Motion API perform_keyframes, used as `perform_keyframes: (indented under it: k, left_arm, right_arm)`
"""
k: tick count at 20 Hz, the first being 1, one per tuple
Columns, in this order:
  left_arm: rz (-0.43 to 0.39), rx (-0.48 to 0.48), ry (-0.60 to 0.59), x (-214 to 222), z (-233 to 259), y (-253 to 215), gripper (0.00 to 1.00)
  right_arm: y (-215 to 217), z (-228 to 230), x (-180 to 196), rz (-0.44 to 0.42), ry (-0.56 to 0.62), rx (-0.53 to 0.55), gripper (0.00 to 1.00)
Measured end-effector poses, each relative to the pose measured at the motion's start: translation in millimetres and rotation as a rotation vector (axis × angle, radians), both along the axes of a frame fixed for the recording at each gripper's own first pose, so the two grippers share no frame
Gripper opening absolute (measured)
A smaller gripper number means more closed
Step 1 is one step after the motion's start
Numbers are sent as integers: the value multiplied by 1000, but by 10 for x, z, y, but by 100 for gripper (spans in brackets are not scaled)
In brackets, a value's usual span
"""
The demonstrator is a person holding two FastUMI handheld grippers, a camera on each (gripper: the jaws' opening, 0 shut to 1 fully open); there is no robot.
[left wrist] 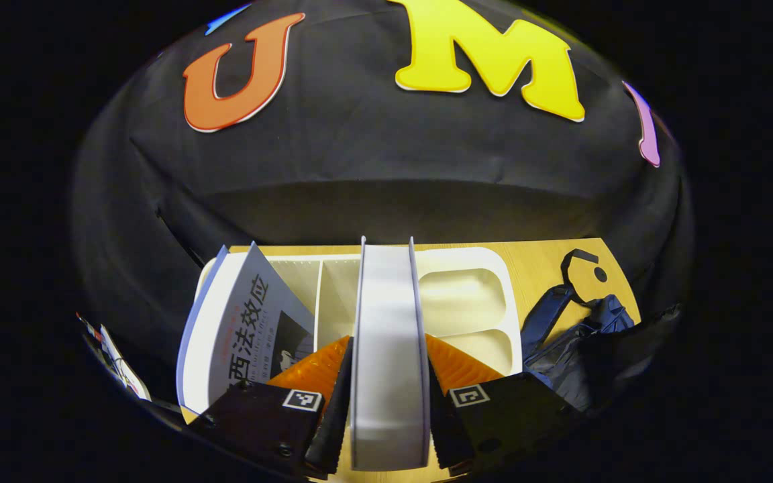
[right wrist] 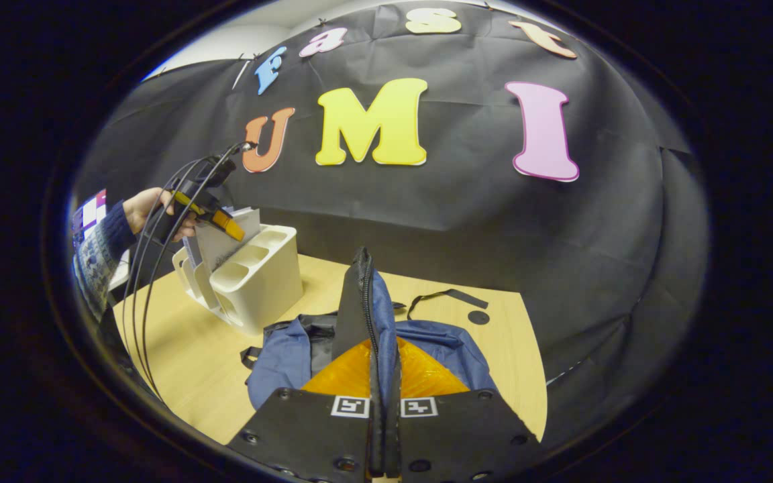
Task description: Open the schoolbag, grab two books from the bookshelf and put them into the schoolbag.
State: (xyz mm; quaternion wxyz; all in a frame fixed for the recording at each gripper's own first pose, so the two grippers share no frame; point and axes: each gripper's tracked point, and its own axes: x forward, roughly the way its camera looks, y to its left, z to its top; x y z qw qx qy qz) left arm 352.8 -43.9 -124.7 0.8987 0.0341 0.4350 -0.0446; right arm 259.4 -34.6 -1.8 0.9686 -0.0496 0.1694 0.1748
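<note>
Book [left wrist: 386, 349], stiff and probably light, is clamped edge-on by the left gripper [left wrist: 386, 429]; the soft bag [right wrist: 366, 315] flap is pinched up by the right gripper [right wrist: 383, 429].

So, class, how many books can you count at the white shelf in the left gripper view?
2. One book stands edge-on, clamped between the left hand-held gripper's fingers. The other book leans tilted at the shelf's left end. More may be hidden behind them.
</note>
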Motion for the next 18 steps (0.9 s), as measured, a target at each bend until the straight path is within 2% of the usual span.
perform_keyframes:
  k: [2, 3, 4, 5, 6, 7, 9, 11, 15, 18]
  left_arm:
    - [-19, 27, 63, -59, -67, 1, 51]
    - [-24, 30, 59, -40, -68, -5, 50]
    - [-25, 30, 68, -57, -70, -9, 55]
    - [-18, 24, 69, -93, -71, -9, 49]
    - [8, 16, 77, -143, -79, 2, 53]
    - [26, 9, 77, -204, -64, 14, 48]
    - [46, 3, 73, -284, -19, 75, 53]
    - [58, 8, 52, -400, 50, 153, 49]
    - [91, -68, 19, -746, 218, 197, 48]
    - [142, -112, 44, -1077, 239, 280, 48]
  right_arm:
    - [-33, 6, -4, 1, -6, 1, 2]
    - [-38, -11, -14, 0, -7, 3, 2]
    - [-43, -14, -15, -2, -7, 5, 2]
    - [-53, -32, -19, -1, -8, 2, 2]
    - [-55, -40, -12, 0, -10, 3, 2]
    - [-54, -56, -6, 0, -9, 3, 2]
    - [-51, -89, -5, -1, -6, 4, 2]
    - [-37, -113, -18, -2, -8, -1, 2]
    - [18, -123, -26, 1, -20, 2, 2]
    - [19, -161, 3, -8, -4, 23, 2]
